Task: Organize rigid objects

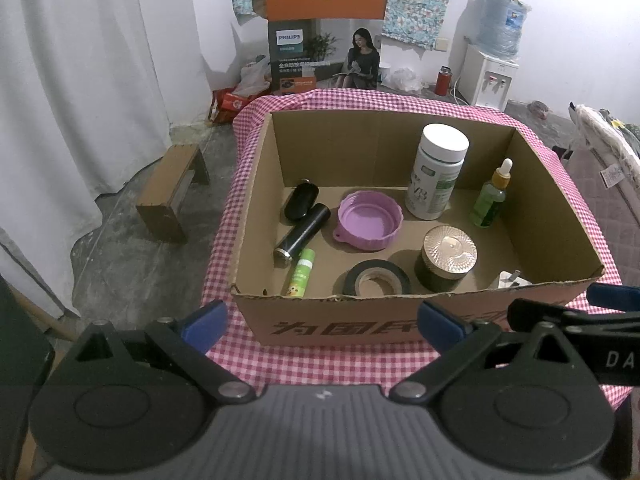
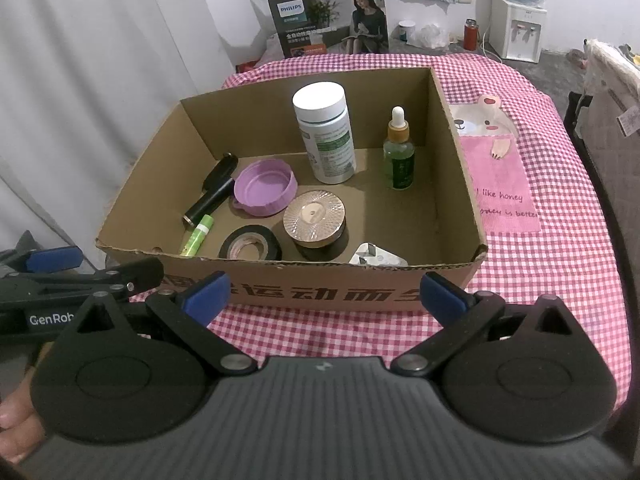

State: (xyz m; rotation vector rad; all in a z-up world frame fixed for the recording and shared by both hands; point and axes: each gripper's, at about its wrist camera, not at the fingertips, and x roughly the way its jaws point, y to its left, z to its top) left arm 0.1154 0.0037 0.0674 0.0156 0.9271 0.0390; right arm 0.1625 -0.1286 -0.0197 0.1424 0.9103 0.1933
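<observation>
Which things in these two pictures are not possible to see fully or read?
- White plug: in both views, the cardboard box's near wall hides its lower part.
- Print on that near wall: both views, gripper fingers cover its ends.
- White bottle label: too small to read.
- Left gripper and right gripper: open, empty.

Left gripper (image 1: 322, 322) and right gripper (image 2: 326, 294) both level, side by side, jaws spread wide, nothing held. Fingertips (image 2: 14, 424) of a hand visible at lower left.
</observation>
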